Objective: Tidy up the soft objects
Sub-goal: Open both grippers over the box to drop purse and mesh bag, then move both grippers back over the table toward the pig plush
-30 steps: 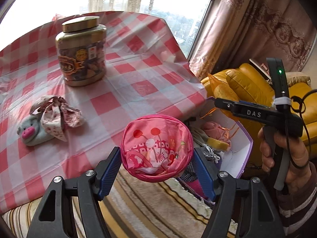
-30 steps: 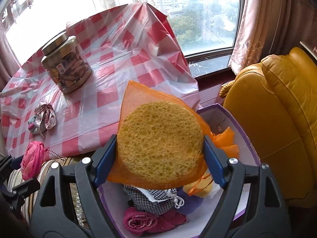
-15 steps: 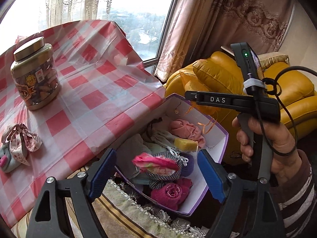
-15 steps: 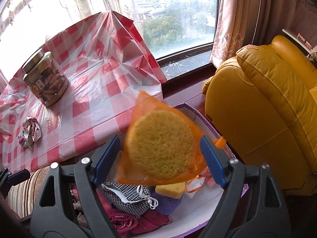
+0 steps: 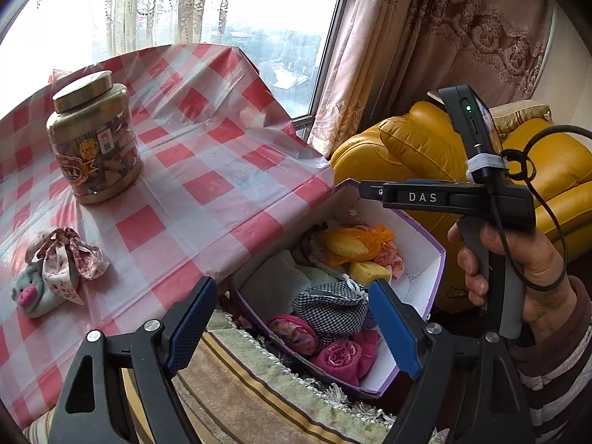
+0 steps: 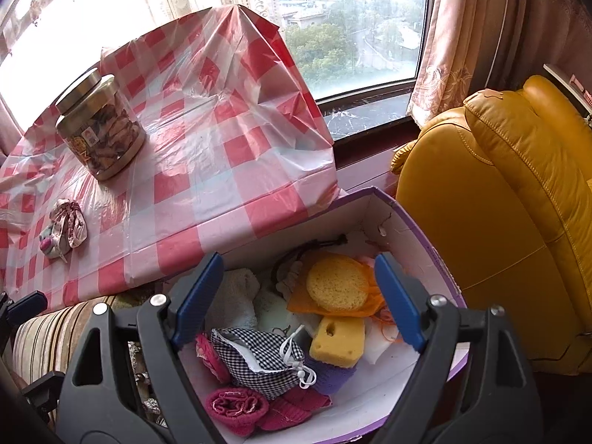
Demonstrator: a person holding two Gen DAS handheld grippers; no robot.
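Sponge lies in box — beneath right claw, spread wide, empty.

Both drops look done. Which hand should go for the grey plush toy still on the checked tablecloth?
Left, probably. The left gripper is open and empty, nearest the plush toy. The right gripper, also open, hangs over the box, further from it.

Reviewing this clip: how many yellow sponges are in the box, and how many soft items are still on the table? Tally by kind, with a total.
Round sponge in orange mesh, in the box: 1
Yellow cheese-shaped sponge, in the box: 1
Grey plush toy on the table: 1
Patterned fabric bundle lying against it: 1
Total: 4
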